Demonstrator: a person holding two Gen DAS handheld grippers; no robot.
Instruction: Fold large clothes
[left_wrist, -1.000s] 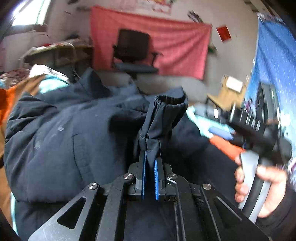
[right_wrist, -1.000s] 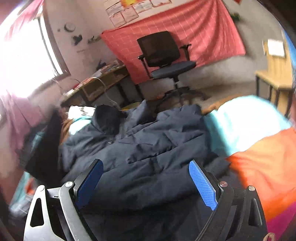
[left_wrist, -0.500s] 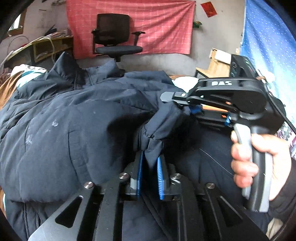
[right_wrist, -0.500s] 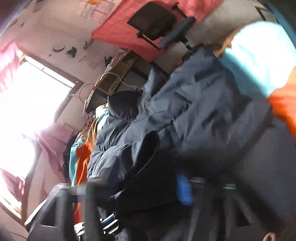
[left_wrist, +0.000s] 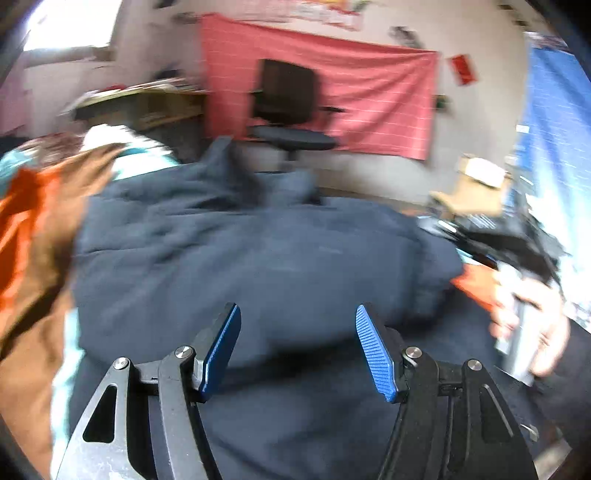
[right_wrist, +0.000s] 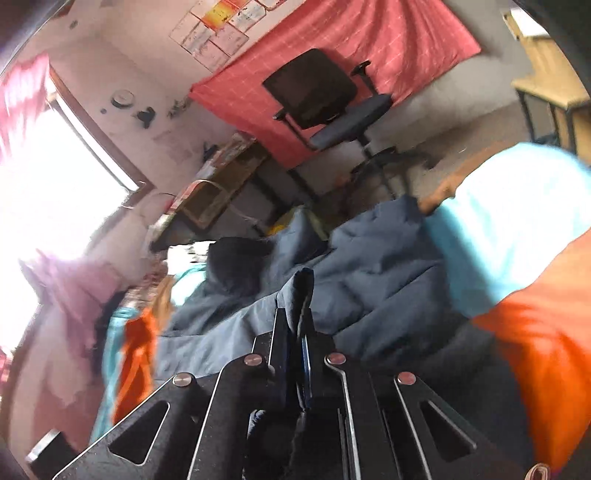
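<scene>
A large dark navy padded jacket (left_wrist: 258, 258) lies spread over the bed, its hood toward the far side. My left gripper (left_wrist: 297, 350) hovers just above its near part. The jaws are opening, and the blue pads (left_wrist: 373, 354) stand apart without pressing on any cloth. My right gripper (right_wrist: 295, 332) is shut on a fold of the jacket's sleeve (right_wrist: 301, 291), which sticks up between the fingertips. In the left wrist view the right gripper (left_wrist: 509, 240) shows blurred at the right edge, with a hand (left_wrist: 532, 321) around its handle.
Orange and teal bedding (right_wrist: 517, 258) lies under and around the jacket. A brown and orange cloth (left_wrist: 29, 240) is heaped at the left. Beyond the bed stand a black office chair (left_wrist: 288, 107), a cluttered desk (right_wrist: 221, 177) and a small wooden table (left_wrist: 472, 188).
The left gripper let go of the sleeve cuff and opened wide. The right gripper closed from wide open onto the sleeve. Both hands shifted sideways and the views are blurred.
</scene>
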